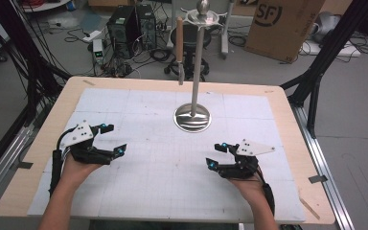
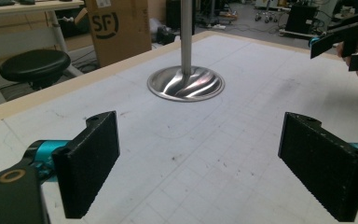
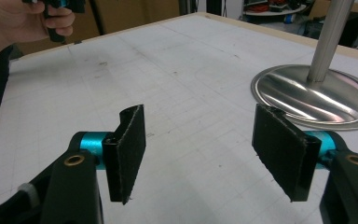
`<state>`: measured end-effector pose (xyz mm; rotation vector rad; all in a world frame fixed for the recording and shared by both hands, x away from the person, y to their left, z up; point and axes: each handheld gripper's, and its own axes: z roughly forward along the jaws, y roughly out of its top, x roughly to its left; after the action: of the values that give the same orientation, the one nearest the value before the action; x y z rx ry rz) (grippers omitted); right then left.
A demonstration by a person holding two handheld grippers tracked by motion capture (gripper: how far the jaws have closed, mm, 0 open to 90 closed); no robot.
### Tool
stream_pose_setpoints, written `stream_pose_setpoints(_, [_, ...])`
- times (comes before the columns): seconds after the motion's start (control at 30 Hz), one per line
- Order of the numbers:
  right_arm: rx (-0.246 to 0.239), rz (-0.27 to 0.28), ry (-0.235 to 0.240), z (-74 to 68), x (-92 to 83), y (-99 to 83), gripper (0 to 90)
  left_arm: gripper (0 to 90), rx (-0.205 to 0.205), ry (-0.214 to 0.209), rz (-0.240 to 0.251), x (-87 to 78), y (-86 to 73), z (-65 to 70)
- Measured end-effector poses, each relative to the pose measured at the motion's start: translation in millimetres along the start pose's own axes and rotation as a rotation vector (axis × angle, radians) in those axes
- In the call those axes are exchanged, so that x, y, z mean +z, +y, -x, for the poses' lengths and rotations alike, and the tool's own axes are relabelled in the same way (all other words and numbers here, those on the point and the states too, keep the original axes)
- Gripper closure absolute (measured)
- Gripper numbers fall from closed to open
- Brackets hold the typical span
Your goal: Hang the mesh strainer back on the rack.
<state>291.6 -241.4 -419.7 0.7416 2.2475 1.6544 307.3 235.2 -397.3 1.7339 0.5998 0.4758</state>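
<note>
A shiny metal stand (image 1: 192, 116) with a round base and a tall pole rises from the middle of the white mat; a wooden-handled utensil (image 1: 179, 45) hangs from its top rack. My left gripper (image 1: 113, 139) rests at the mat's left, open and empty. My right gripper (image 1: 218, 155) rests at the right, open too, nothing between its jaws. The left gripper view has the stand's base (image 2: 186, 84) ahead and the other gripper (image 2: 342, 39) at far right. From the right gripper view, the base (image 3: 314, 95) lies at right, with the other hand (image 3: 25, 21) at top left.
A white gridded mat (image 1: 172, 158) covers a wooden table (image 1: 48, 129). Beyond the table's far edge stand computer towers (image 1: 132, 26), a black stool (image 1: 191, 43) and a cardboard box (image 1: 280, 24). Black frame legs (image 1: 321, 67) flank the table.
</note>
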Motion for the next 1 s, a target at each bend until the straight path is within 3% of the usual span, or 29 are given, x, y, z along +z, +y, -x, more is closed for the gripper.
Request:
stream_pose_setpoints(0.1, [-0.005, -0.004, -0.001, 0.1, 0.6, -0.2, 33.7, 13.0, 0.003, 0.009, -0.021, -0.2, -2.7, -1.3])
stream_pose_setpoints(0.27, [-0.003, -0.003, 0.002, 0.4, 0.5, -0.2, 33.7, 13.0, 0.0, 0.011, -0.01, -4.5, -6.1, -1.9])
stream_pose_setpoints(0.5, [0.01, 0.004, 0.001, 1.7, -0.3, -0.3, 33.0, 13.0, -0.034, 0.005, -0.003, -5.8, -13.5, -1.5])
stream_pose_setpoints(1.0, [0.018, -0.024, 0.0, 4.8, 6.1, -3.6, 32.2, 13.0, -0.033, -0.011, -0.011, -3.7, -17.2, 3.2])
